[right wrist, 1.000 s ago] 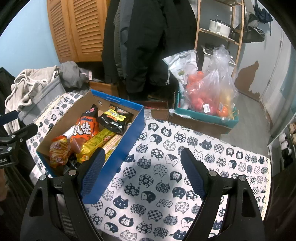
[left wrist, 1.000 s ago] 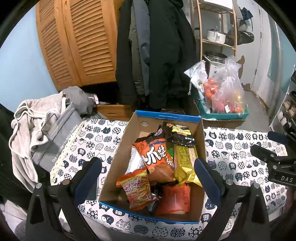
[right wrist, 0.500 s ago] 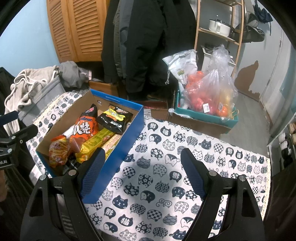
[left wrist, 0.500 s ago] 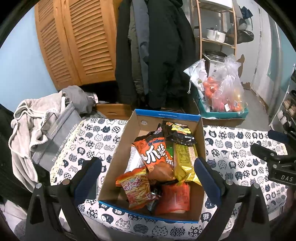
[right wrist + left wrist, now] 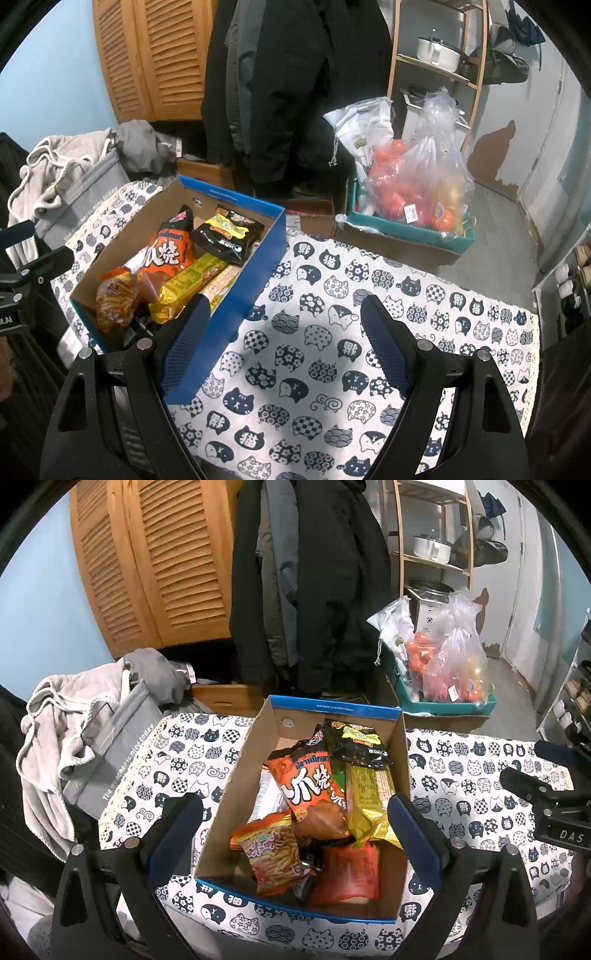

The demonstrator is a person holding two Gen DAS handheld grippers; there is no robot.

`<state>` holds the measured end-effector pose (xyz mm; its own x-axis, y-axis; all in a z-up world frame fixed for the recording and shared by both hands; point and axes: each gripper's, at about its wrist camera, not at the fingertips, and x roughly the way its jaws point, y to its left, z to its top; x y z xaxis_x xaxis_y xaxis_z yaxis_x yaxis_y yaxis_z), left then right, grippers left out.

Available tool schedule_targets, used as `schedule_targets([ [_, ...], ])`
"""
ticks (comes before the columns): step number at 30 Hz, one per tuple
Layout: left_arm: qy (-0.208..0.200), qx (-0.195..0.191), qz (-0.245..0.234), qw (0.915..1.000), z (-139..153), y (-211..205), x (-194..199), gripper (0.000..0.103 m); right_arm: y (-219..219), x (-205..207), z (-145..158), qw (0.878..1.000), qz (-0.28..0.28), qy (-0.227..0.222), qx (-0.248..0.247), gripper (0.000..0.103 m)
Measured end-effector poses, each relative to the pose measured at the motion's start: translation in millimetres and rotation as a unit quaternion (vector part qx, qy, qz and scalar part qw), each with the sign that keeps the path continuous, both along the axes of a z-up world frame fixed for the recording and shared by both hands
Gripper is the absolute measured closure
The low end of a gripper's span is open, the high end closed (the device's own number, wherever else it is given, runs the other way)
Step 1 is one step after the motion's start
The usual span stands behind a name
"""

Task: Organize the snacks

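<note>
1. Left wrist view: the left claw [image 5: 295, 827] hangs above the cardboard box [image 5: 236, 790], jaws wide apart and gripping nothing.
2. The box sits on the cat-print worktop [image 5: 480, 775], towards its left side.
3. Inside lie the snacks: an orange chip bag [image 5: 310, 786], a black packet [image 5: 360, 744], a yellow pack [image 5: 365, 797] and a stick-snack bag [image 5: 271, 853].
4. Right wrist view: the right claw [image 5: 282, 338] is open and empty over bare cloth, just right of the box.

Open cardboard box [image 5: 391, 716] with blue rim sitting on the cat-print cloth, orange snack bag [image 5: 310, 786] leaning upright inside, black bag [image 5: 360, 744] lying behind it, gold packet [image 5: 369, 801] lying alongside, red-orange bags [image 5: 273, 853] crowding the near end
</note>
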<state>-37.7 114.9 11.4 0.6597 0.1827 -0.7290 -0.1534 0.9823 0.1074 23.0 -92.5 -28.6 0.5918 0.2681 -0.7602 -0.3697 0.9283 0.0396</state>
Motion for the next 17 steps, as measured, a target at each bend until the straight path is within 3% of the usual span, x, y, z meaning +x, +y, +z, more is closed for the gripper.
schedule_targets([
  [17, 0.006, -0.002, -0.008, 0.9999, -4.7, -3.1, -1.7, 0.002, -0.6, -0.6, -0.9, 1.0, 0.0, 0.0, -0.002, 0.02],
])
